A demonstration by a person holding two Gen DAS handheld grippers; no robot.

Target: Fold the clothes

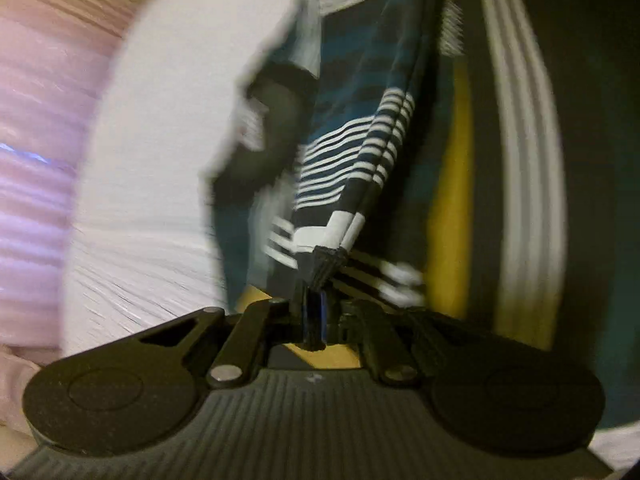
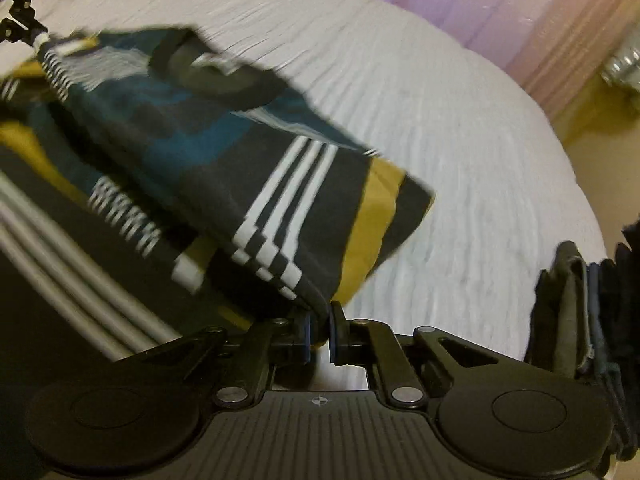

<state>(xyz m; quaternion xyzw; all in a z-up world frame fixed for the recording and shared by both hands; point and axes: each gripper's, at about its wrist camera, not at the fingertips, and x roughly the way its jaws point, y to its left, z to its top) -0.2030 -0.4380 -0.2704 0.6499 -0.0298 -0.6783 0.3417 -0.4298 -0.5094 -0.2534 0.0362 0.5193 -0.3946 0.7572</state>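
Note:
A dark shirt with teal, mustard and white stripes is stretched above a white bed cover. My left gripper is shut on a white-striped edge of the shirt. In the right wrist view the same shirt runs from upper left down to my right gripper, whose jaws pinch a dark corner fold of it. The left gripper shows at the far upper left of that view, holding the other end. A black collar ring shows on the shirt's top side.
The white bed cover spreads to the right under the shirt. A pink curtain hangs behind the bed. A dark folded pile sits at the bed's right edge. A shiny metal object is at far right.

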